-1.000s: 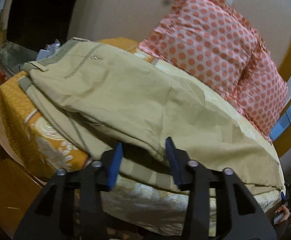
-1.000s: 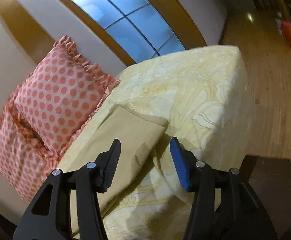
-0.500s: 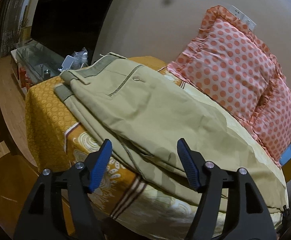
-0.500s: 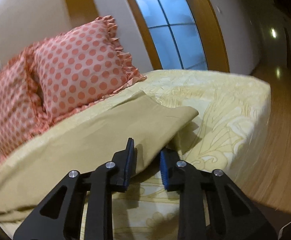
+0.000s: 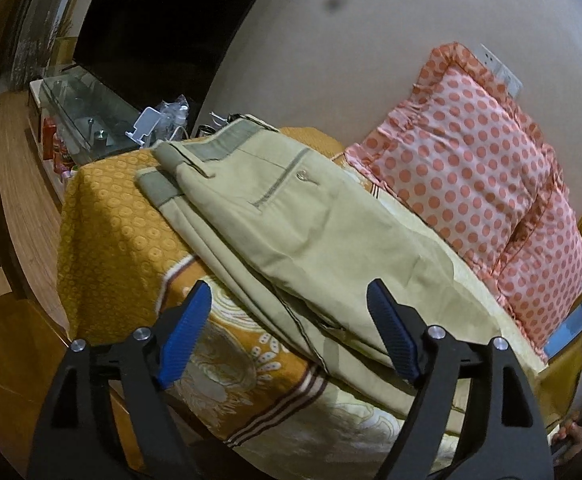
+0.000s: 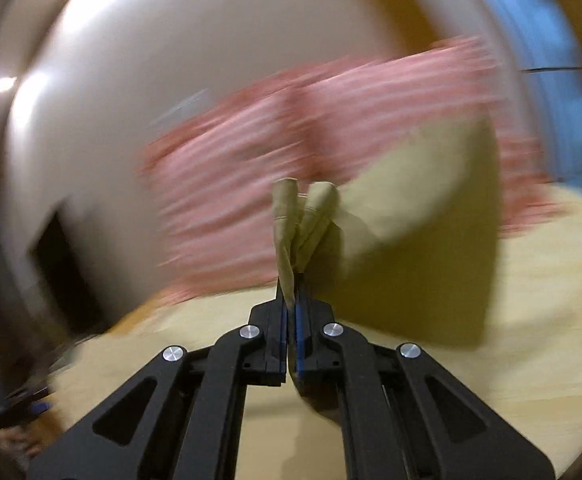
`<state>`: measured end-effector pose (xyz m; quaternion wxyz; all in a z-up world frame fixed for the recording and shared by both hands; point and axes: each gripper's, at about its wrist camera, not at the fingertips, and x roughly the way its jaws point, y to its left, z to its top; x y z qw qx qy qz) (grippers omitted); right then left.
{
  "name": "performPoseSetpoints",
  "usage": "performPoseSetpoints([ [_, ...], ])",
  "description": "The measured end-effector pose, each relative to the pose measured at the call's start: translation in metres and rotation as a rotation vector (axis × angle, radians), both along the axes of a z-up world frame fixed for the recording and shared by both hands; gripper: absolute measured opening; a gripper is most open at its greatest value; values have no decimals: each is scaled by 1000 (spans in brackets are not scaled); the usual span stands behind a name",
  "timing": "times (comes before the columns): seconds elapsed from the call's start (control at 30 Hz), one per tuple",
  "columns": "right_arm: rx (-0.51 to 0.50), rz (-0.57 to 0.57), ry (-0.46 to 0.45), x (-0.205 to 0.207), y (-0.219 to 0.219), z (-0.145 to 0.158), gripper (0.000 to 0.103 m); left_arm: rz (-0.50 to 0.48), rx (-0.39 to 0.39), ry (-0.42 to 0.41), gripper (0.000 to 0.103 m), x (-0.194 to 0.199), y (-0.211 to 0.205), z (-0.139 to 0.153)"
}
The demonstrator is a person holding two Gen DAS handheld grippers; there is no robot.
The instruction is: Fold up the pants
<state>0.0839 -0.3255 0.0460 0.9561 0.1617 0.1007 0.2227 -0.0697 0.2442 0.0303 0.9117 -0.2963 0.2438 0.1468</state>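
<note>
Khaki pants [image 5: 291,232] lie folded lengthwise on the bed, waistband at the far left. My left gripper [image 5: 291,332] is open and empty, just in front of the pants' near edge. In the right wrist view my right gripper [image 6: 292,300] is shut on the hem end of the pants [image 6: 403,208], which it holds lifted above the bed. That view is heavily blurred by motion.
The bed carries an orange and yellow patterned cover [image 5: 115,232]. Two pink polka-dot pillows [image 5: 471,184] lean on the wall behind the pants. A glass table [image 5: 87,112] with small items stands to the left on a wooden floor.
My right gripper has shut on the pants' hem and lifted it, swinging fast. My left gripper has opened wider and drawn back towards the waistband end.
</note>
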Motion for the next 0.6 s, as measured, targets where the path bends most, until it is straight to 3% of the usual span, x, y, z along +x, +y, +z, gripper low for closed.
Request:
performPoseSetpoints([
  [0.13,-179,359,153,19,104,-25,4,11,-16,-13,85,-5,9,2],
  [0.2,-311,456,247,18,145,-50,7,4,-27,-4,86,-4,14,2],
  [0.23,-332,492,287,16,154,-61,14,-4,-42,1,86,-2,18,2],
  [0.27,-311,507,304,14,152,-64,23,-6,-54,3,86,-1,21,1],
  [0.33,-250,506,312,12,136,-64,75,6,-78,6,86,3,28,-1],
  [0.37,-213,493,290,9,123,-61,81,17,-86,11,86,6,31,-1],
  [0.43,-162,472,246,7,102,-51,82,46,-92,27,86,12,38,-3],
  [0.6,-121,439,248,4,75,-47,82,100,-94,52,85,29,52,-4],
])
